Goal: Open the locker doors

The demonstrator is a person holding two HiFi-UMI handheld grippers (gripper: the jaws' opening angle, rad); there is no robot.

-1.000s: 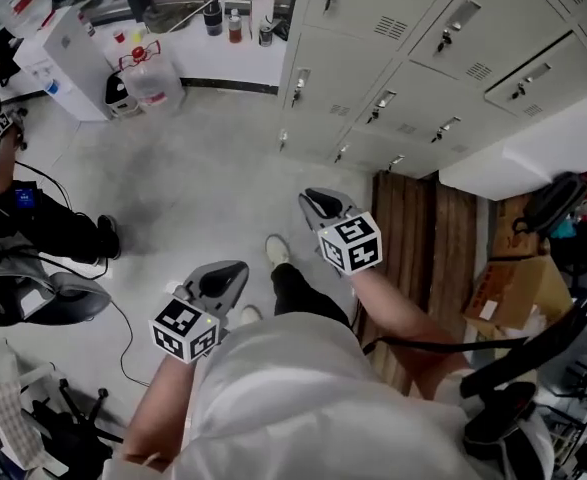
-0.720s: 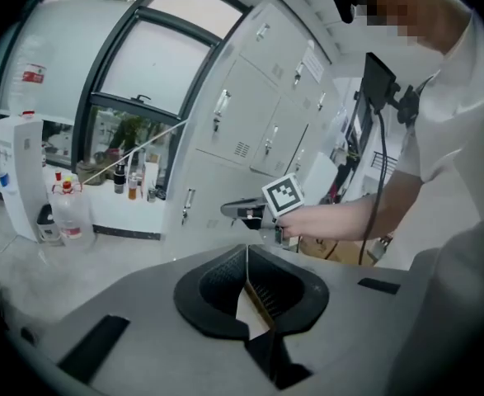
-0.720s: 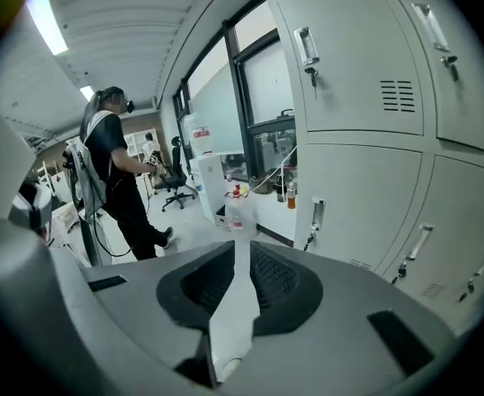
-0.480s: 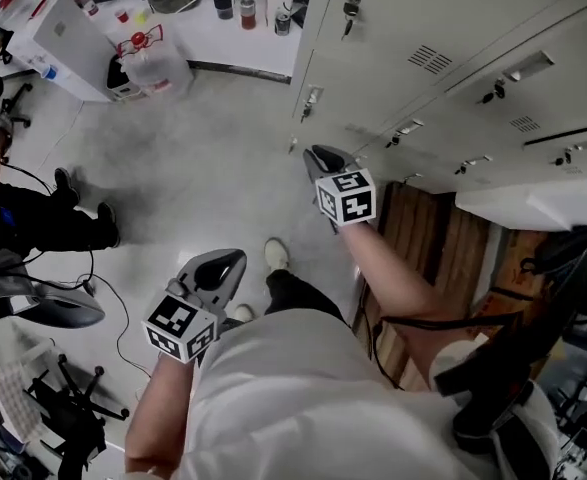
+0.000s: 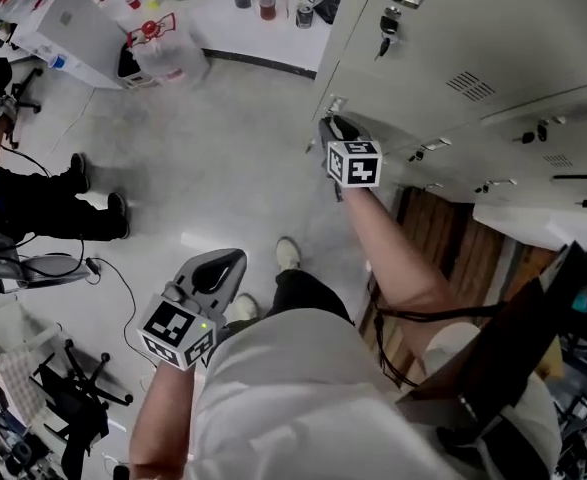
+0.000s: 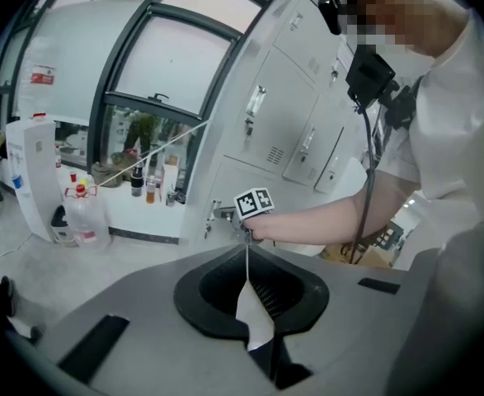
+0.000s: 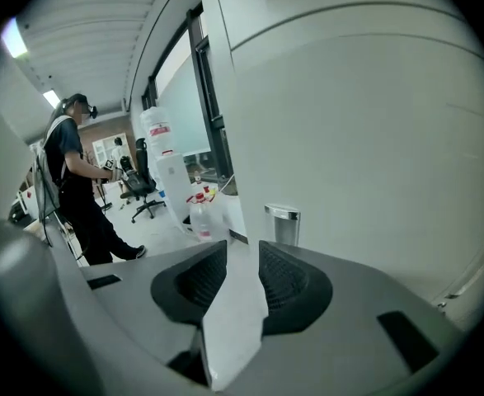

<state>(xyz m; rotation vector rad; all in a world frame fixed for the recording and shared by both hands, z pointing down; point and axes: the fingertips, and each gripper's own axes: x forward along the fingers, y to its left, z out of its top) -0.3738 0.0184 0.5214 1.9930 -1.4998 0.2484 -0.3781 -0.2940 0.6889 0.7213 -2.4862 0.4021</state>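
Lab workroom: lockers [image 5: 493,38], counter bottles [image 5: 266,0].

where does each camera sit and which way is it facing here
Head view: on the person's head, looking steeply down at floor and lockers; shows left gripper, right gripper, both forearms, torso.
Left gripper view: on the left gripper, looking along its shut jaws toward the lockers; shows the person's right arm and torso.
Right gripper view: on the right gripper, close on a locker handle; its jaws have just been opening, nothing between them; no body shows.
Shared: all three see the water jug.
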